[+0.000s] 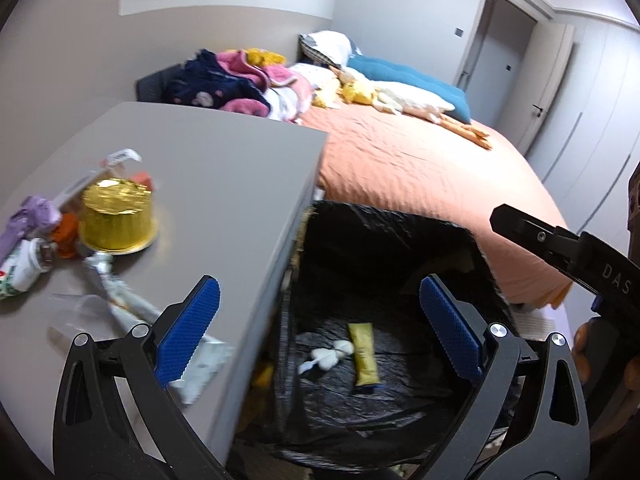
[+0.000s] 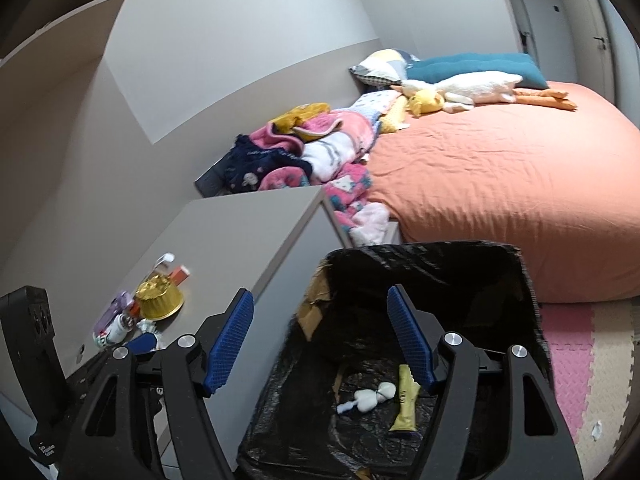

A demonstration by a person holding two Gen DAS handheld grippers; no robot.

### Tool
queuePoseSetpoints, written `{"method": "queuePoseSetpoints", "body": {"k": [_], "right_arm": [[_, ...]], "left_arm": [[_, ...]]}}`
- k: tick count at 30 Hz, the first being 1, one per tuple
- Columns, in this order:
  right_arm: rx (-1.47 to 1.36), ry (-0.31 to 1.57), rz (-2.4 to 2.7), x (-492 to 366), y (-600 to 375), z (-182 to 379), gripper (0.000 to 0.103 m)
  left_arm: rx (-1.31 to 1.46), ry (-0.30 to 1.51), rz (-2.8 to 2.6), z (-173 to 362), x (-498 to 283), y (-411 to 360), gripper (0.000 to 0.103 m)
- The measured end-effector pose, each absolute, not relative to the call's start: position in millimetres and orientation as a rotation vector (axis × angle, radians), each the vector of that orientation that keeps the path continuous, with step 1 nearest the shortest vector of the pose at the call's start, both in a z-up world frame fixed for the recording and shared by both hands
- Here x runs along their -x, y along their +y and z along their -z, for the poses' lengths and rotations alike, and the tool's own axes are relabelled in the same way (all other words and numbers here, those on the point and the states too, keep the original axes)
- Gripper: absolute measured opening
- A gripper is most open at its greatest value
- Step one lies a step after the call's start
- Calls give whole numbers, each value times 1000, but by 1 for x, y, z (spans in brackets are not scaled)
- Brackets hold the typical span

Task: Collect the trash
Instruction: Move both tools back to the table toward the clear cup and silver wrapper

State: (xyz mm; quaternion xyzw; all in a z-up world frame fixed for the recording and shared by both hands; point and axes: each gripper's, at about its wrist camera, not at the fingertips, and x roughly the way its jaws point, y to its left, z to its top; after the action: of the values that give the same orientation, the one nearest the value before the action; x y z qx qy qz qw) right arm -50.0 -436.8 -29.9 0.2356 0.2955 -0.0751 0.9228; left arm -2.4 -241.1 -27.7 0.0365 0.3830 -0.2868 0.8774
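A bin lined with a black bag point(image 1: 384, 240) point(image 2: 424, 264) stands beside a grey table point(image 1: 208, 168) point(image 2: 240, 232). Inside lie a yellow tube point(image 1: 363, 354) point(image 2: 405, 404) and a crumpled white scrap point(image 1: 328, 354) point(image 2: 370, 398). Trash sits on the table's left: a gold foil cup point(image 1: 117, 216) point(image 2: 158, 294), a small white bottle point(image 1: 20, 272) point(image 2: 116, 330), a purple wrapper point(image 1: 24, 220), a squeezed tube point(image 1: 120, 300). My left gripper point(image 1: 320, 320) is open and empty over the bin's near edge. My right gripper point(image 2: 320, 340) is open and empty above the bin; it also shows in the left wrist view point(image 1: 560, 248).
A bed with an orange cover point(image 1: 420, 160) point(image 2: 500, 184) lies behind the bin, with pillows, soft toys and a pile of clothes point(image 1: 240, 84) point(image 2: 304, 148). Pink and cream floor mats point(image 2: 580, 360) lie right of the bin. Doors point(image 1: 500, 60) are at the far right.
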Motion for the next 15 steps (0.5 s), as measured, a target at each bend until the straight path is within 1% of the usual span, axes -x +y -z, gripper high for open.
{"method": "queuePoseSetpoints", "body": {"k": [9, 15], "right_arm": [[-445, 642, 69, 29, -398, 32, 70], [-422, 651, 12, 15, -374, 33, 74]], "left_arm": [[-46, 785, 535, 25, -2, -204, 97], [-33, 784, 476, 26, -6, -173, 97]]}}
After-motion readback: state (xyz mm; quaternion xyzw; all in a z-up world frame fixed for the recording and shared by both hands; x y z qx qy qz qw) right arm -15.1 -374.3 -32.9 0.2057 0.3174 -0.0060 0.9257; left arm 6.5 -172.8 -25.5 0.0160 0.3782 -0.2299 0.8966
